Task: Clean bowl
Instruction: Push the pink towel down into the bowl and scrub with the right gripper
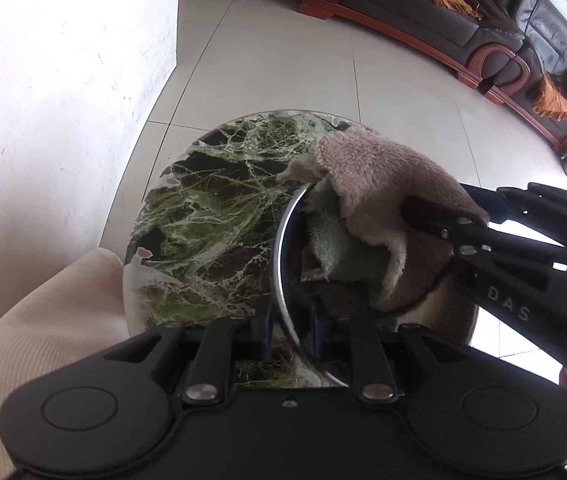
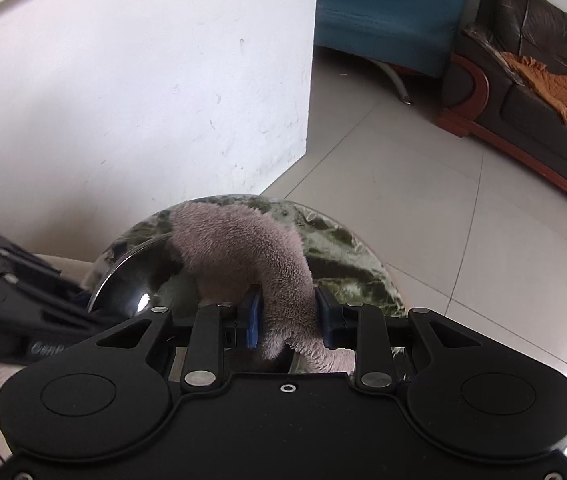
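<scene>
My left gripper (image 1: 291,330) is pinching the rim of the steel bowl (image 1: 283,248) above the marble table (image 1: 203,208). My right gripper (image 2: 288,318) is clamped on the pink cloth (image 2: 243,248), which lies inside the bowl.

Round marble table (image 1: 203,216), green w/ dark patches & pale veins, stands on pale tiled floor (image 1: 283,60). White wall (image 1: 63,80) just left of it, scuffed, ending in a corner. Cream ribbed cloth (image 1: 43,320) at table's near-left edge. Far side of room: dark leather sofa (image 1: 523,20) w/ red-brown wood trim, curving along the right; orange throw (image 2: 551,92) draped over seat & back. Teal seat (image 2: 383,12) on a bent metal leg (image 2: 397,80) beside sofa, behind wall corner.
</scene>
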